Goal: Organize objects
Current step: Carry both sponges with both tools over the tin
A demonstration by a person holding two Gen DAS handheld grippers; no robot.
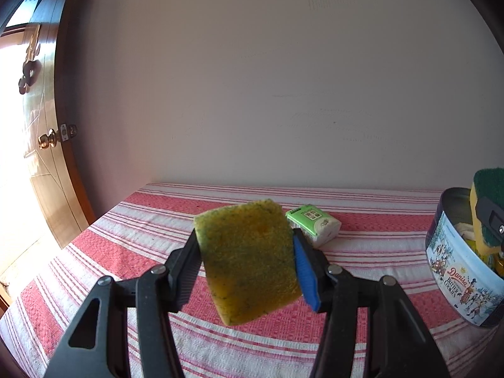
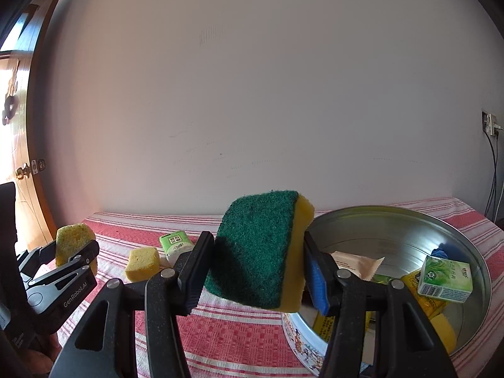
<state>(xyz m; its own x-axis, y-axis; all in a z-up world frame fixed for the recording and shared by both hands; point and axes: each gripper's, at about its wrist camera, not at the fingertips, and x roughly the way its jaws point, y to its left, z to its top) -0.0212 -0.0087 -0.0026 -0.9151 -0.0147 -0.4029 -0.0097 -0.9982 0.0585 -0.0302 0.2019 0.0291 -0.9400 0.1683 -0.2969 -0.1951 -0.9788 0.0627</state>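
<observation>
1. Left gripper: jaws pinch a worn yellow sponge, held clear above the red-and-white striped cloth, centre of the left wrist frame.
2. Same gripper appears at the lower left of the right wrist frame, sponge upright between its fingers.
3. Right gripper: jaws clamp a green-topped sponge, green scouring face toward the camera, yellow foam along its right edge. It is held at the near left rim of the round cookie tin, centre of frame.
4. Cookie tin sits at the right of both frames, open; printed side wall reads "Danisa Butter Cookies" in the left wrist view.
5. Tin contents visible: a green-and-white tissue pack, a beige sachet, yellow packets, something blue at the far wall.
6. On the cloth, mid-left of the right wrist frame: a small yellow sponge, and just behind it a second green tissue pack.
7. Background: plain wall; wooden door with brass knob, far left.
</observation>
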